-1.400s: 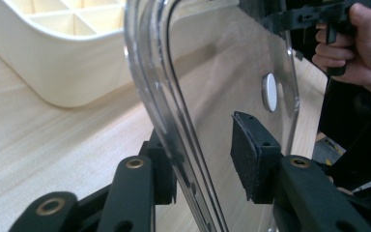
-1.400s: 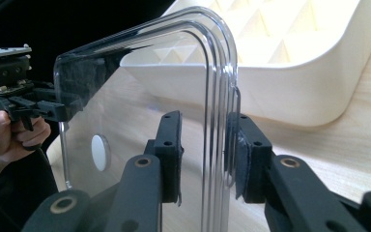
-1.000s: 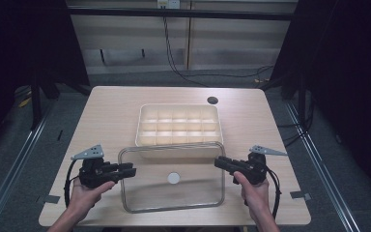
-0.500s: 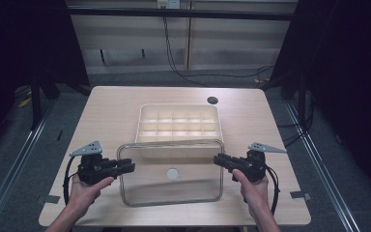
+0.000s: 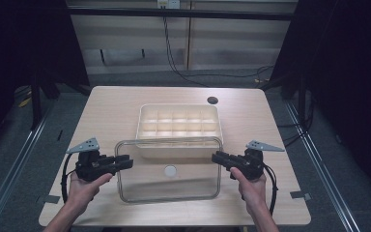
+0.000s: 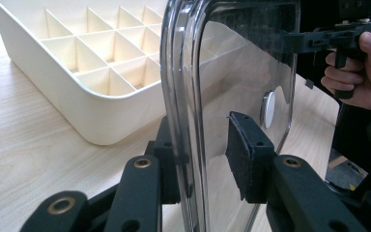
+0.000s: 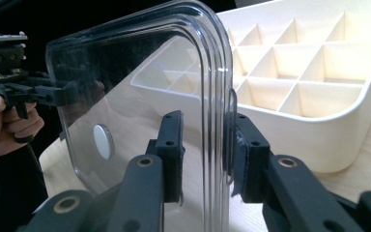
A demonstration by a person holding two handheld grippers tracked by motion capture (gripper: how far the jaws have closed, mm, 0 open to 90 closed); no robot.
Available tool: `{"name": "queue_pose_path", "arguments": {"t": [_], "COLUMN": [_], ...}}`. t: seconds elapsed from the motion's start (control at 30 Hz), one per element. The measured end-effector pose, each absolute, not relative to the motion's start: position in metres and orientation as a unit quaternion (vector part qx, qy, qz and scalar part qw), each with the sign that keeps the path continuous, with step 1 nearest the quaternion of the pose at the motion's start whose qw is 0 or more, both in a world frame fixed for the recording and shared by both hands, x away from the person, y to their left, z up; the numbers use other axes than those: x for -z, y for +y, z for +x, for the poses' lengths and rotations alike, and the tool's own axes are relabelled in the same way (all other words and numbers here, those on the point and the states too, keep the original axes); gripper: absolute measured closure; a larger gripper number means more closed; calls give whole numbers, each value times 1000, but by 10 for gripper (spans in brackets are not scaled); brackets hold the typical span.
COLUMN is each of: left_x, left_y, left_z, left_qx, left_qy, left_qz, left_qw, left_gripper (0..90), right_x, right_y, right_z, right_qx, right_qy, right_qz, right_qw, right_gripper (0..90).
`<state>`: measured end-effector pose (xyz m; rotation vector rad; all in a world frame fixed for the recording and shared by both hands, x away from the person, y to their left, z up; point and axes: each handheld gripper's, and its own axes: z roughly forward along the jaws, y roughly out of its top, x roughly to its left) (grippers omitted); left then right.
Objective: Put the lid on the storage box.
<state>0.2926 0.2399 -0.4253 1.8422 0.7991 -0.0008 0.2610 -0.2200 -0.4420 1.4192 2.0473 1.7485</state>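
Carried a little farther toward the desk's far edge since a moment ago: clear lid (image 5: 169, 170), now with its far rim overlapping the near wall of the cream tray (image 5: 178, 124). Held flat and level between both hands, long axis running left to right. Left gripper (image 5: 123, 163) clamped on the lid's left rim, right gripper (image 5: 217, 157) clamped on its right rim; jaws narrow, pads on either face of the plastic. Tray straight ahead of the lid, toward the far edge, same long axis. Neither hand nearer. Probably only a forward slide and a level drop left to seat it.
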Motion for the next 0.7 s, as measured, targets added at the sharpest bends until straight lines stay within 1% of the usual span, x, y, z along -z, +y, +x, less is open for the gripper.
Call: {"name": "queue_pose_path", "arguments": {"t": [0.2,0.47,0.7], "left_x": [420,413,398], "left_y": [242,239,235], "left_z": [296,309,320], "left_qx": [-1,-4,-14], "left_qy": [333,337,336], "left_qz": [773,775,775], "left_qw": [539,534,535], "left_gripper": [673,665,656], "right_x": [435,430,423], "right_y": [-220,-220,-222], "right_z": [263,273,282], "right_qx": [-580,-584,-592], "right_qy": [669,660,653], "right_qz": [462,470,469], "right_qw": [51,55,61], "right_gripper": [698,692,695]}}
